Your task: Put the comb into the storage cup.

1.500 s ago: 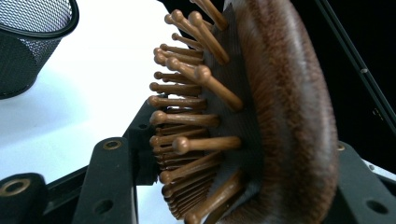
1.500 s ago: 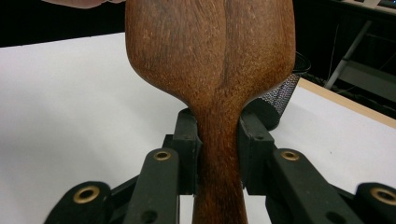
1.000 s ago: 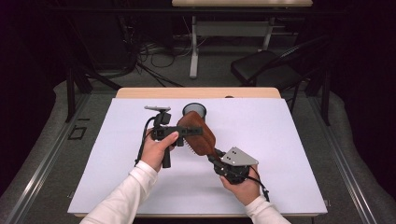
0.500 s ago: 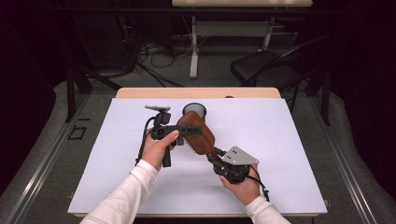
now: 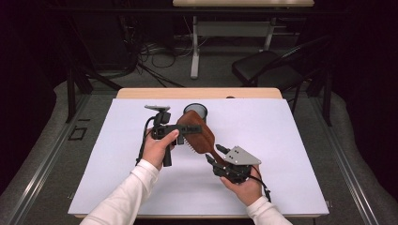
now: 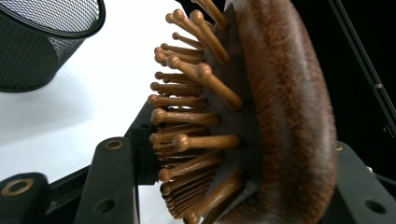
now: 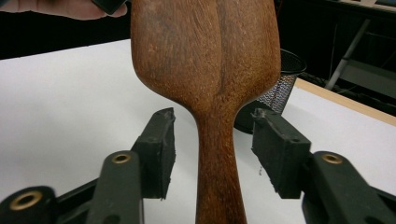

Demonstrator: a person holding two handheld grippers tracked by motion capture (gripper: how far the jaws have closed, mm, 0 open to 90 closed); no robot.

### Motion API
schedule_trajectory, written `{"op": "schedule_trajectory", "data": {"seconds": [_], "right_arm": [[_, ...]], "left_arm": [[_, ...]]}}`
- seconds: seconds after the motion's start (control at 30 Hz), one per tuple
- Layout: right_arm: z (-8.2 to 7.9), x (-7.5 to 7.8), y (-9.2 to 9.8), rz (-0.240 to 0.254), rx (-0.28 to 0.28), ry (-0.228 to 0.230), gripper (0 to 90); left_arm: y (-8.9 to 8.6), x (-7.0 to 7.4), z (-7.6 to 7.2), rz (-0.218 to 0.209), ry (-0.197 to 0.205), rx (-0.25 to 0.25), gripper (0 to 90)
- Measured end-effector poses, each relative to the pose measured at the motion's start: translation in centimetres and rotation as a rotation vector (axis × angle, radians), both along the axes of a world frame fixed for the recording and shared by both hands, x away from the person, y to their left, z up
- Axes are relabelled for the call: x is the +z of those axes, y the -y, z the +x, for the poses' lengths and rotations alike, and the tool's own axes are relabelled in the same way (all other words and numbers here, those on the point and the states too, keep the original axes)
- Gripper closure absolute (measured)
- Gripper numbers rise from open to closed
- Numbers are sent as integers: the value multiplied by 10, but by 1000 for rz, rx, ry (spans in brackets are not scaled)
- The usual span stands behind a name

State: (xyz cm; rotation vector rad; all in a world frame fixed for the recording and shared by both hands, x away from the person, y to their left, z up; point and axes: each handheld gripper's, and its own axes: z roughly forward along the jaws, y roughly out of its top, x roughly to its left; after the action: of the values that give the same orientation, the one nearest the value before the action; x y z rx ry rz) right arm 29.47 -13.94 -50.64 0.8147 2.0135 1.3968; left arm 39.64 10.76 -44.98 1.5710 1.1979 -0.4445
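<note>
Left claw (image 5: 190, 129) clamped across the head of the wooden hairbrush (image 5: 197, 136), held above the worktop (image 5: 281, 140) near the mesh cup (image 5: 195, 110). Right claw (image 7: 212, 144), its jaws just opened, stands clear on either side of the brush handle.

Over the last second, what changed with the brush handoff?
The right gripper has just been opening: its fingers now stand clear of the wooden hairbrush handle on both sides, though the handle is between them. The left gripper stays shut on the brush head, one finger on the bristles, one on the back. Both hands, the brush and the mesh cup have not moved.
</note>
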Motion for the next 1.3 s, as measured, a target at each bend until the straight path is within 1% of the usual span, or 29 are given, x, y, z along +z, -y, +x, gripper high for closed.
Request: {"op": "schedule_trajectory", "data": {"seconds": [0.03, 0.17, 0.27, 0.33, 0.37, 0.5, 0.67, 0.8, 0.97, 1.0, 1.1, 1.2, 1.27, 1.3], "right_arm": [[1, 0, 0, -1, 7, -1, 472], [3, -1, 0, 9, 27, -7, 428], [4, -2, -1, 3, 30, -7, 407], [4, -2, -2, -4, 24, 0, 395], [5, -2, -2, -4, 21, -1, 386], [7, 0, -1, -6, 8, -17, 355], [10, 3, 2, 14, -1, -53, 347], [12, 6, 4, 22, 4, -47, 347], [14, 8, 7, 26, 0, -66, 337], [15, 9, 8, 29, -2, -83, 336], [15, 10, 9, 41, 4, -104, 330], [15, 11, 10, 48, 14, -106, 301], [15, 12, 9, 41, 18, -113, 289], [15, 12, 9, 34, 17, -108, 279]], "left_arm": [[0, 0, 1, 3, 6, -1, 477], [-2, 0, 2, 6, 6, 7, 477], [-3, -1, 3, 8, 10, 8, 477], [-3, -1, 3, 4, 3, 19, 477], [-4, -1, 4, 6, 6, 19, 477], [-6, -1, 5, 5, 6, 27, 477], [-7, -1, 6, 6, 1, 36, 477], [-8, -1, 6, 10, 4, 38, 477], [-8, -1, 7, 9, 4, 44, 477], [-8, -1, 7, 8, 1, 48, 477], [-9, -1, 7, 10, 1, 48, 477], [-10, -1, 7, 9, 3, 47, 477], [-10, -1, 7, 9, 5, 49, 477], [-10, -1, 7, 10, 5, 51, 477]]}}
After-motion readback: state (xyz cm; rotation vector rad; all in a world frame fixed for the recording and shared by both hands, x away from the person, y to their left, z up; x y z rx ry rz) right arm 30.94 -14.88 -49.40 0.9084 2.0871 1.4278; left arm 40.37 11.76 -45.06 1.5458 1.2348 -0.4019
